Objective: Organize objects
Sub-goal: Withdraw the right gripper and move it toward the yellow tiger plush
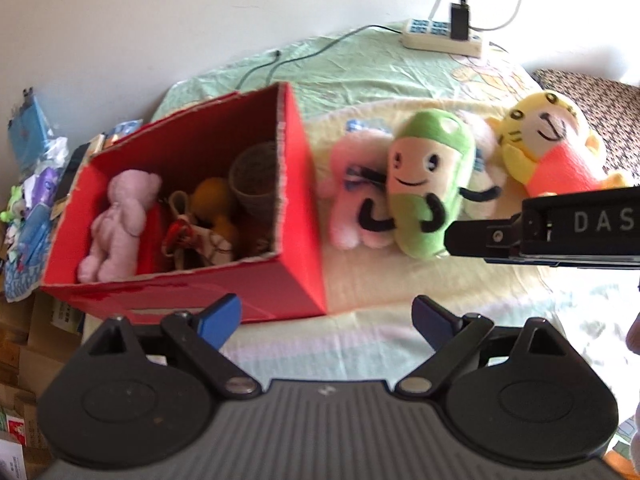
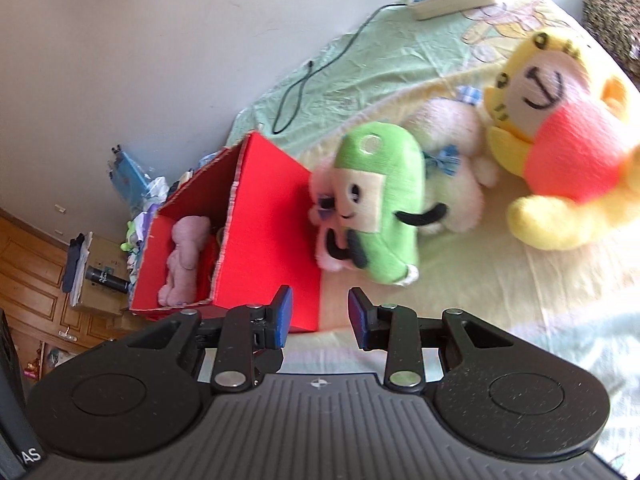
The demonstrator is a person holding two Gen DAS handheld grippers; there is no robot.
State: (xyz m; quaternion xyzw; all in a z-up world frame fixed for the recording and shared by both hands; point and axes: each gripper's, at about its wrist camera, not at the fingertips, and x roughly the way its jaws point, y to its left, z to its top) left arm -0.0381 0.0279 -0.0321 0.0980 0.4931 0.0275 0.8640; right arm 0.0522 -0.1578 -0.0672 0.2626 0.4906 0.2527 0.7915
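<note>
Our left gripper sits wide apart and empty at six o'clock in the left wrist view, its blue pads hovering over the bedsheet just in front of the red box. That box lies toward nine o'clock, open at the top, and already holds a pink teddy, a yellow toy and a small pot among other bits. Just right of the box, near the centre, the green plush lies on top of a pink plush, and the yellow tiger plush rests toward two o'clock; the right gripper's side reaches in from three o'clock, close to the green plush. In the right wrist view, our right gripper is empty too, with its jaws at a narrower gap, at six o'clock, with the green plush just ahead at twelve o'clock, leaning against the pink plush and the red box's wall. The yellow tiger plush fills two o'clock. We judge the sorting partly done, with three soft toys left outside. The next move likely calls for us to widen the right jaws, close them on the green plush's body, lift it clear of the box wall and drop it inside.
</note>
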